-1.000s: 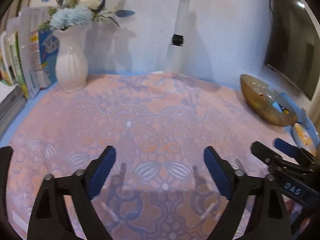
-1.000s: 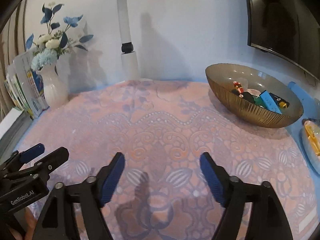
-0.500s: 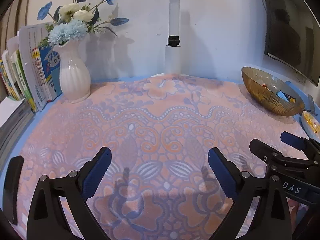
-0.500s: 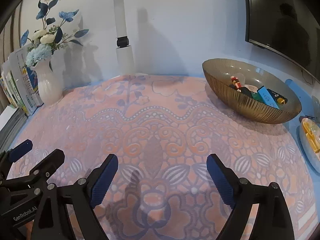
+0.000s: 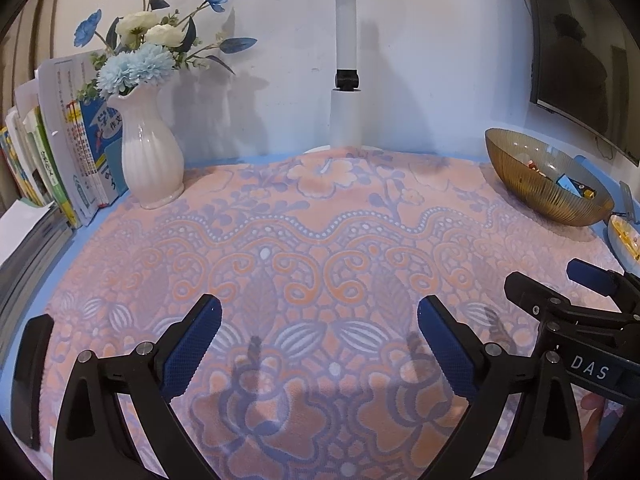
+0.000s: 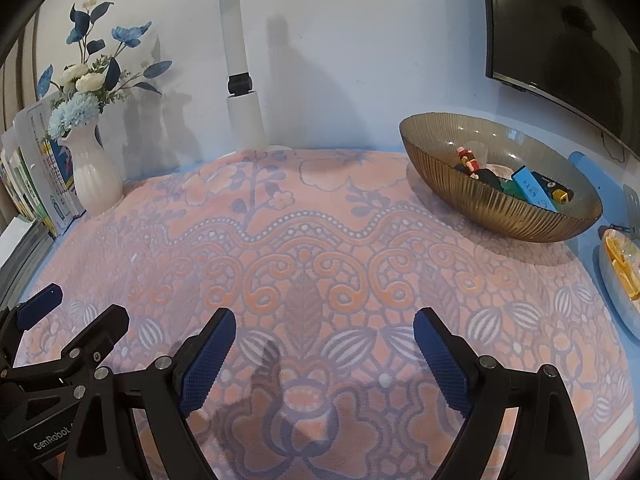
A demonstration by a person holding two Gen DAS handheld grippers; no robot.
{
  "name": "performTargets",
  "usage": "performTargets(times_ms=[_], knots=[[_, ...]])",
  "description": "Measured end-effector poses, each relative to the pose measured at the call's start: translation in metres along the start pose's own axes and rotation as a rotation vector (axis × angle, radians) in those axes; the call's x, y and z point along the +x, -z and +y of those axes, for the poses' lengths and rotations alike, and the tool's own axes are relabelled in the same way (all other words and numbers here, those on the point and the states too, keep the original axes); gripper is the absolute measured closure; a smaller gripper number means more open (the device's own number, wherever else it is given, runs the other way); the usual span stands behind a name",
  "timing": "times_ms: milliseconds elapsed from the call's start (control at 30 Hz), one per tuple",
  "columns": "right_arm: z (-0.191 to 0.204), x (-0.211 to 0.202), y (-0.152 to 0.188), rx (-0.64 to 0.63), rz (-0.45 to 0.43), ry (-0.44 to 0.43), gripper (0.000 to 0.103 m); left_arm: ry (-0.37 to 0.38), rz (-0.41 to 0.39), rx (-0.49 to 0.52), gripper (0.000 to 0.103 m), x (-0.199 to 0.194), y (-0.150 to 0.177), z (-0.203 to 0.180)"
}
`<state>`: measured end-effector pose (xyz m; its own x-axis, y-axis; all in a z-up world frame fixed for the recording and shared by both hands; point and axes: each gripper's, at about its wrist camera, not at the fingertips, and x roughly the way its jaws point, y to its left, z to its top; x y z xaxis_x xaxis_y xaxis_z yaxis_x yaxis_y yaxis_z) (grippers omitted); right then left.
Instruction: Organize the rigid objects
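Note:
A ribbed amber glass bowl (image 6: 496, 212) stands at the back right of the patterned cloth; it also shows in the left wrist view (image 5: 536, 192). Inside lie small rigid items: a blue box (image 6: 532, 188), a red toy figure (image 6: 468, 160) and dark pieces. My left gripper (image 5: 320, 320) is open and empty over the front of the cloth. My right gripper (image 6: 324, 332) is open and empty beside it, well short of the bowl. Each gripper shows at the edge of the other's view.
A white vase (image 5: 150, 152) with blue and white flowers stands back left, next to upright books (image 5: 60, 160). A white lamp post (image 5: 346, 80) rises at the back centre. A plate with orange food (image 6: 624, 276) lies right. A black object (image 5: 32, 376) lies front left.
Both grippers have pulled back and tilted up, so more of the wall, vase and bowl shows. Both jaws stay open and empty.

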<state>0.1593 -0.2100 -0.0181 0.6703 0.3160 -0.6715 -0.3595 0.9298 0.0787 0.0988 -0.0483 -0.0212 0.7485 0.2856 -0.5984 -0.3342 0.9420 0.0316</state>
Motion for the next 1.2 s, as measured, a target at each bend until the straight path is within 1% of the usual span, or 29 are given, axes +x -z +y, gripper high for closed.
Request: performTargets(times_ms=[167, 433, 800, 867, 900, 933, 967, 1000, 1033, 1100, 1167, 1200], knots=[[-0.004, 0.002, -0.001, 0.007, 0.01, -0.009, 0.01, -0.005, -0.004, 0.008, 0.004, -0.001, 0.001, -0.001], [-0.003, 0.002, -0.001, -0.01, 0.007, -0.004, 0.009, -0.029, -0.01, 0.017, 0.004, -0.002, 0.001, -0.003], [-0.004, 0.007, -0.001, -0.005, 0.033, -0.007, 0.009, -0.031, 0.021, 0.017, 0.004, 0.004, 0.001, -0.003], [-0.005, 0.012, -0.003, 0.003, 0.068, 0.012, 0.009, -0.037, 0.049, 0.016, 0.004, 0.009, 0.0, -0.003], [-0.008, 0.016, -0.006, 0.03, 0.112, 0.048, 0.009, -0.061, 0.075, 0.016, 0.004, 0.013, 0.0, -0.003], [-0.011, 0.018, -0.009, 0.069, 0.151, 0.05, 0.009, -0.08, 0.103, 0.017, 0.004, 0.018, -0.001, -0.003], [-0.015, 0.02, -0.012, 0.099, 0.176, 0.033, 0.009, -0.097, 0.145, 0.017, 0.004, 0.024, -0.002, -0.003], [-0.021, 0.022, -0.017, 0.147, 0.21, -0.013, 0.009, -0.11, 0.202, 0.014, 0.004, 0.033, -0.004, -0.002], [-0.024, 0.024, -0.021, 0.163, 0.226, -0.033, 0.009, -0.106, 0.245, 0.011, 0.004, 0.04, -0.005, 0.0], [-0.026, 0.031, -0.03, 0.156, 0.26, -0.036, 0.009, -0.108, 0.266, 0.012, 0.004, 0.047, -0.008, 0.004], [-0.024, 0.042, -0.035, 0.113, 0.296, -0.034, 0.009, -0.127, 0.286, 0.02, 0.004, 0.053, -0.012, 0.009], [-0.024, 0.046, -0.036, 0.099, 0.308, -0.039, 0.009, -0.115, 0.311, 0.02, 0.004, 0.058, -0.015, 0.014]])
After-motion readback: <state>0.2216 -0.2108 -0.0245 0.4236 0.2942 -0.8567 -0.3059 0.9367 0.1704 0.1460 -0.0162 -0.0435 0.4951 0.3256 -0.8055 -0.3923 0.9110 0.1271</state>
